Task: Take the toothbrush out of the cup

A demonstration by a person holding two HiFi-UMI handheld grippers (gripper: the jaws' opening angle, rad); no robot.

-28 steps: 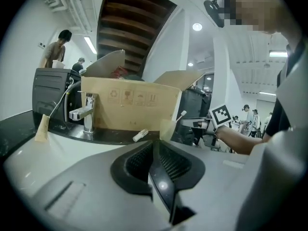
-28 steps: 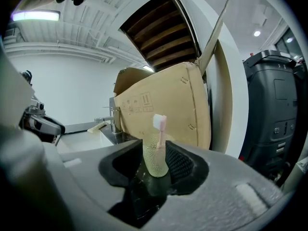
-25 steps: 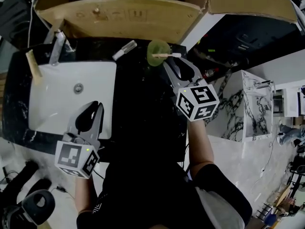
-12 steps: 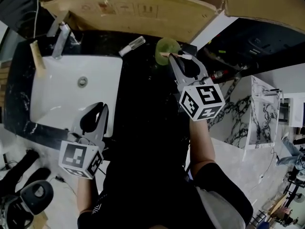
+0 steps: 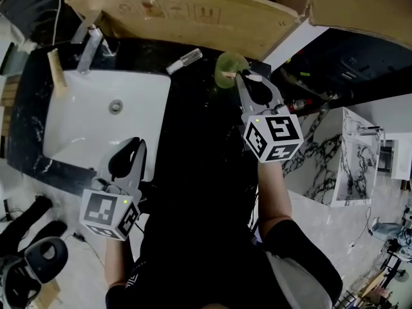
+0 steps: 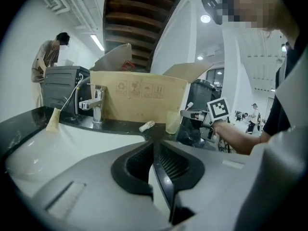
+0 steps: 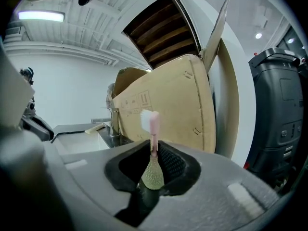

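You are holding the right tool (image 5: 243,76) at the far right of the black surface (image 5: 193,140), just near and right of the green cup (image 5: 226,66). The toothbrush (image 5: 252,77) is standing in the cup and leaning out over its rim to the right, toward that tool. Its white head is rising clear of the cup, and in the left gripper view it is showing above and right of the cup (image 6: 172,121), beside the right tool (image 6: 190,113).

In the right gripper view the tool's (image 7: 153,146) jaws are closing on the toothbrush (image 7: 153,129). Its pink neck is passing straight up between the tips, and the bristle head is sticking up above them. The pads are sitting tight against the neck on both sides, so the tool is gripping the toothbrush just below the head. The lower part of the toothbrush is still down in the cup.

You are keeping the left tool (image 5: 132,143) well apart from this, on the near left, over the near rim of the white sink (image 5: 84,127). Its (image 6: 154,146) jaws are pressed together with nothing between them.

A faucet (image 5: 90,47) is standing at the far left of the sink. A small tube (image 5: 185,60) is lying on the surface just left of the cup, and an open cardboard box (image 5: 193,18) is standing along the far edge behind both.
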